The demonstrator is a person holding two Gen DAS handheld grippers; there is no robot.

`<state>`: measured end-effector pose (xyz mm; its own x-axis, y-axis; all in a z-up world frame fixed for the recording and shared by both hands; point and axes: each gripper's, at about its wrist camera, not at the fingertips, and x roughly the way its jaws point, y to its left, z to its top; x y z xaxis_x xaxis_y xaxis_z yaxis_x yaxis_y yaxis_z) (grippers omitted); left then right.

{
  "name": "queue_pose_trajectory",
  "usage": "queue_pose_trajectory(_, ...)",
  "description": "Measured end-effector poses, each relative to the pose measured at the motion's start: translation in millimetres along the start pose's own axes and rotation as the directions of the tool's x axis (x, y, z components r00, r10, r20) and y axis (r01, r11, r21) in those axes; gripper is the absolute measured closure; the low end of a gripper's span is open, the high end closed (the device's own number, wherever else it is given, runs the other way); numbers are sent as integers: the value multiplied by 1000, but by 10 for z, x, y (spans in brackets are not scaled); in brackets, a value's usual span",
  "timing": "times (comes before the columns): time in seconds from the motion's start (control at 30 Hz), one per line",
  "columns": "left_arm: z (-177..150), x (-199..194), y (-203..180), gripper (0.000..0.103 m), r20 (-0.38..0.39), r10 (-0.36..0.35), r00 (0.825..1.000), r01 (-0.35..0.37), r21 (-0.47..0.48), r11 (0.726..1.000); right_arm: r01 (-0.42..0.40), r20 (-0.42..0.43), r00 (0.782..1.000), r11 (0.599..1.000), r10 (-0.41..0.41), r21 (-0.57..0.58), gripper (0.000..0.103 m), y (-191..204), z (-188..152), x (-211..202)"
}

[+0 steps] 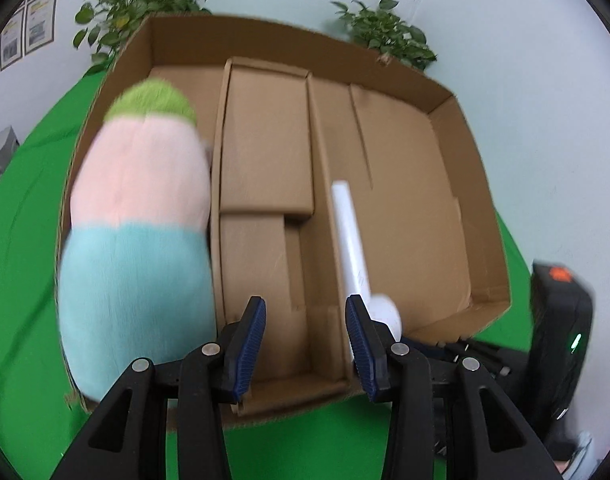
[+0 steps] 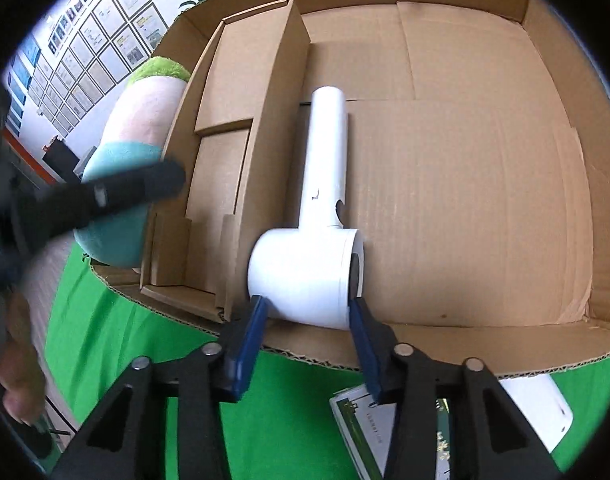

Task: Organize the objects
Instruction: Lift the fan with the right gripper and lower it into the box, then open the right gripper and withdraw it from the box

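Note:
A brown cardboard box point(image 1: 445, 128) point(image 2: 485, 200) lies open on green cloth. A white hair dryer point(image 2: 317, 240) point(image 1: 351, 236) lies inside it, handle pointing away. My right gripper point(image 2: 307, 312) has its blue pads on both sides of the dryer's barrel, at the box's near edge. A plush toy point(image 1: 139, 232) point(image 2: 133, 136) with green, pink and light blue bands stands in the box's left compartment. My left gripper point(image 1: 305, 332) is open and empty above the box's near edge, right of the plush; it shows blurred in the right wrist view.
Cardboard dividers point(image 1: 265, 152) split the box's left part into narrow slots. A white flat object point(image 2: 545, 404) and a green-edged booklet point(image 2: 361, 424) lie on the cloth below the box. Potted plants point(image 1: 137, 4) stand behind the box. A black device point(image 1: 561, 332) stands at the right.

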<state>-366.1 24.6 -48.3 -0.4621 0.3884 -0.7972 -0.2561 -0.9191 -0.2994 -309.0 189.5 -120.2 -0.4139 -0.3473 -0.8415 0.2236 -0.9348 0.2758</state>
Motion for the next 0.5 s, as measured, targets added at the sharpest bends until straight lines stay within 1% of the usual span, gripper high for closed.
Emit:
queue_pose_trajectory(0.1, -128, 70, 70, 63, -26, -8, 1000, 7, -16, 1000, -29, -2, 1000, 999, 29, 16, 66, -112, 25, 34)
queue_pose_trajectory(0.13, -165, 83, 77, 63, -31, -10, 999, 10, -18, 1000, -32, -2, 999, 999, 32, 14, 66, -187, 108, 62)
queue_pose_trajectory(0.2, -227, 107, 81, 63, -44, -18, 999, 17, -19, 1000, -16, 9, 1000, 1000, 16, -4, 66, -259, 74, 29)
queue_pose_trajectory(0.27, -296, 125, 107, 64, -65, -37, 997, 35, -31, 999, 28, 32, 999, 1000, -27, -14, 65, -186, 3, -67)
queue_pose_trajectory(0.3, -326, 166, 119, 64, -82, -40, 996, 36, -41, 998, 59, 56, 997, 998, -57, -19, 61, -191, -2, -153)
queue_pose_trajectory(0.33, -337, 184, 120, 66, -81, -37, 996, 34, -41, 999, 85, 85, 993, 996, -83, -26, 50, -187, -38, -246)
queue_pose_trajectory(0.37, -368, 166, 124, 66, -75, -39, 996, 36, -39, 999, 120, 132, 985, 992, -114, -40, 42, -192, -64, -359)
queue_pose_trajectory(0.4, -386, 168, 122, 66, -82, -49, 995, 45, -44, 998, 161, 192, 970, 985, -148, -58, 29, -216, -95, -497)
queue_pose_trajectory(0.43, -400, 162, 126, 66, -81, -58, 995, 54, -52, 997, 202, 245, 953, 977, -179, -72, 23, -209, -138, -615)
queue_pose_trajectory(0.47, -412, 158, 126, 66, -78, -56, 995, 52, -56, 997, 239, 291, 934, 968, -206, -81, 23, -190, -187, -732)
queue_pose_trajectory(0.5, -424, 153, 120, 66, -74, -51, 996, 47, -54, 997, 257, 316, 923, 963, -219, -83, 23, -194, -228, -814)
